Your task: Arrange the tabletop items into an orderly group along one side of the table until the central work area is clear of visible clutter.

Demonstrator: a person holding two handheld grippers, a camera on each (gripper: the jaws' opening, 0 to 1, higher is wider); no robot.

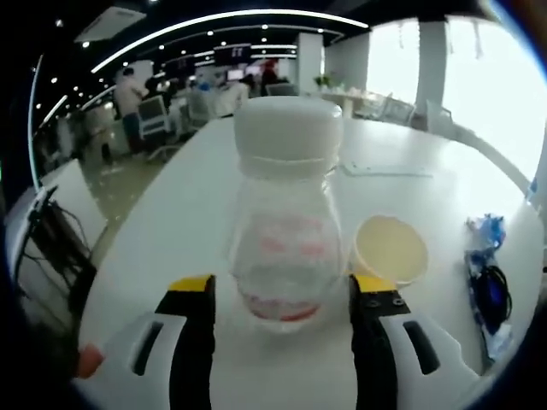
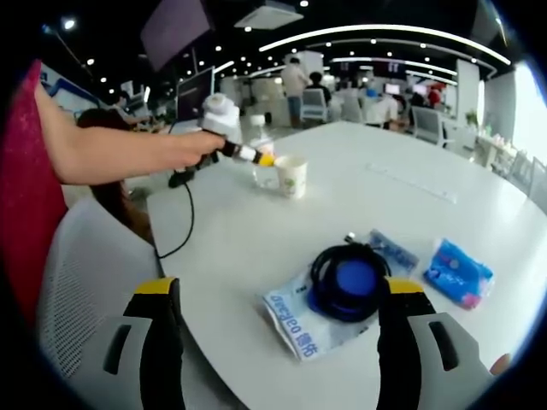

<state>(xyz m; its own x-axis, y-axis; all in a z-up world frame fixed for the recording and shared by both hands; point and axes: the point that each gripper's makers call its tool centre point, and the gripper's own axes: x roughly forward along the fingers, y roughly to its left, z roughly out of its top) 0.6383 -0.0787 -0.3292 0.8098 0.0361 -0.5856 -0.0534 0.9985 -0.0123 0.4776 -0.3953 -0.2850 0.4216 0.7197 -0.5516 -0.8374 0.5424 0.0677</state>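
— Bottle first: in the left gripper view we see a clear plastic bottle (image 1: 285,231) with a wide white cap standing upright on the white table (image 1: 171,231), right between the 2 yellow-tipped jaws of the left gripper (image 1: 282,295). Are the jaws on it?

— We read them as drawn in against its 2 sides near the base, though the contact itself is blurred. Just to the right of the bottle stands a paper cup (image 1: 391,249), seen from above, its pale inside showing.

— And further right?

— We make out a blue packet (image 1: 485,229) and a coiled black cable (image 1: 491,295) on a flat bag, near the table's edge. Behind the table lies an office floor with chairs and people.

— In the right gripper view, what do we have?

— The right gripper (image 2: 278,295) hangs with its jaws wide apart, holding nothing. Between them, on the table, lies the coiled cable (image 2: 350,278) around a blue disc, on a printed plastic bag (image 2: 299,320). The blue packet (image 2: 459,272) lies just to its right.

— And the far side?

— A person's hand (image 2: 192,147) holds the left gripper (image 2: 256,157) — its yellow tips at the bottle (image 2: 261,175), with the paper cup (image 2: 291,177) just beside it.
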